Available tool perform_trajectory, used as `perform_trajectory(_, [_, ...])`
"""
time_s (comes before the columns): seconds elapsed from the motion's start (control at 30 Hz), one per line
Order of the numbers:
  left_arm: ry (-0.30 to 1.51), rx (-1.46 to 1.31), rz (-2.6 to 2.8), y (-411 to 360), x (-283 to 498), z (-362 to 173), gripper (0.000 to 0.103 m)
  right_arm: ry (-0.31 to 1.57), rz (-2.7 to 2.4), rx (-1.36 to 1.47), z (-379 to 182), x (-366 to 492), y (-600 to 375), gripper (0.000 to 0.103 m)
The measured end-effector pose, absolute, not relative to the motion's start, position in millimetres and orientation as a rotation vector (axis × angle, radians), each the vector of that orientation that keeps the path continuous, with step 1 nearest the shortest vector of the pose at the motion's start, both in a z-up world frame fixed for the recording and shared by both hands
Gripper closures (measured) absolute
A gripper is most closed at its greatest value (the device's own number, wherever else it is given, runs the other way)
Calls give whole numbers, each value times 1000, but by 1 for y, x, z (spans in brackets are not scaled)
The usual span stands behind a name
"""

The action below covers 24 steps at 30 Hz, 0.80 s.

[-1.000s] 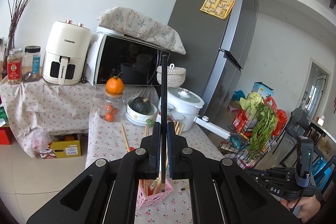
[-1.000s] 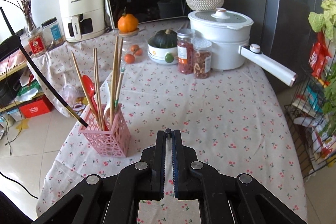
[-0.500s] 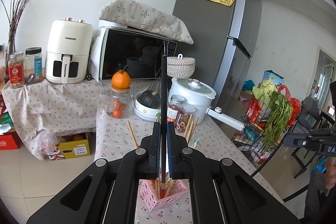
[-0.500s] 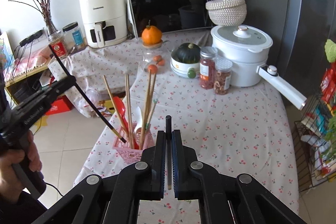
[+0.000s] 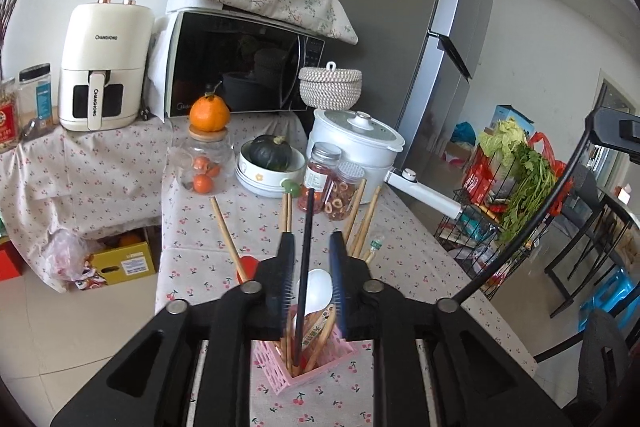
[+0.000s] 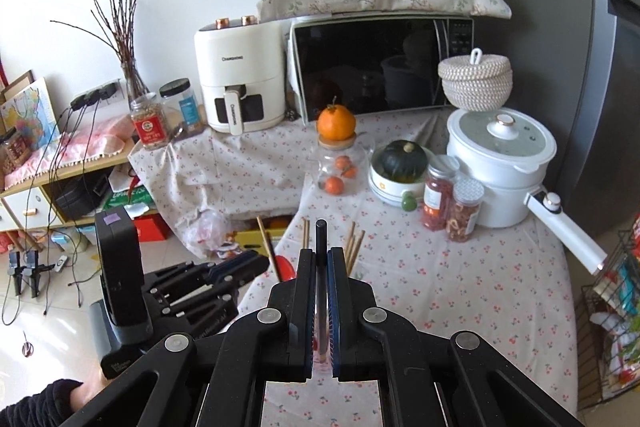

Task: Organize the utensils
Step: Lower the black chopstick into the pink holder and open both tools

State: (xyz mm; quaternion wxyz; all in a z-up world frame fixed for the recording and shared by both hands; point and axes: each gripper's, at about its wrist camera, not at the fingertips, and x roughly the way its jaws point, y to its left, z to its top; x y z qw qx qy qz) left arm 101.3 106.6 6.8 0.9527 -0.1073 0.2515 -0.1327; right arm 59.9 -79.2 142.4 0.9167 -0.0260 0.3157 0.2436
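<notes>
A pink utensil basket (image 5: 308, 367) stands on the cherry-print table (image 5: 260, 219). It holds several wooden chopsticks (image 5: 222, 231), a white spoon (image 5: 318, 285) and a red spoon. My left gripper (image 5: 310, 247) is open just above the basket; a black chopstick (image 5: 306, 239) stands free between its jaws with its lower end in the basket. My right gripper (image 6: 321, 254) is shut on a second black chopstick (image 6: 321, 231), held upright over the basket. The left gripper also shows in the right wrist view (image 6: 240, 267).
At the back of the table stand a jar with an orange (image 5: 208, 155), a bowl with a dark squash (image 5: 272, 163), two spice jars (image 5: 332, 183) and a white pot with a long handle (image 5: 360, 143). Behind are a microwave and an air fryer (image 5: 104, 67). A vegetable rack (image 5: 512, 183) is at the right.
My left gripper lowered its black chopstick into the basket and opened, letting it go. My right gripper rose and moved over the basket with its chopstick.
</notes>
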Motion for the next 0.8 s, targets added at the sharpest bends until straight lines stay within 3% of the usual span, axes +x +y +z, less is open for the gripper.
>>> perform_trajectory(0.03, [497,-230,-267,109,98,10,56,649,503,-51,142,63,-77,99])
perform_trajectory(0.07, [486,-245,-263,112,96,12,51,650,505,-49,140,66,-73,99])
perform_trajectory(0.43, [603,-255,-157,138,90,9,50,718,499,-16,107,107,-50,99])
perform_trajectory(0.63, [638,-254,-161,140,91,4,45,780,499,5,84,126,-43,98])
perform_trajectory(0.73, [645,-248,-166,138,92,3,38,769,498,26,82,126,-45,91])
perform_trajectory(0.8, [648,-239,-167,136,91,3,34,757,494,41,84,124,-51,77])
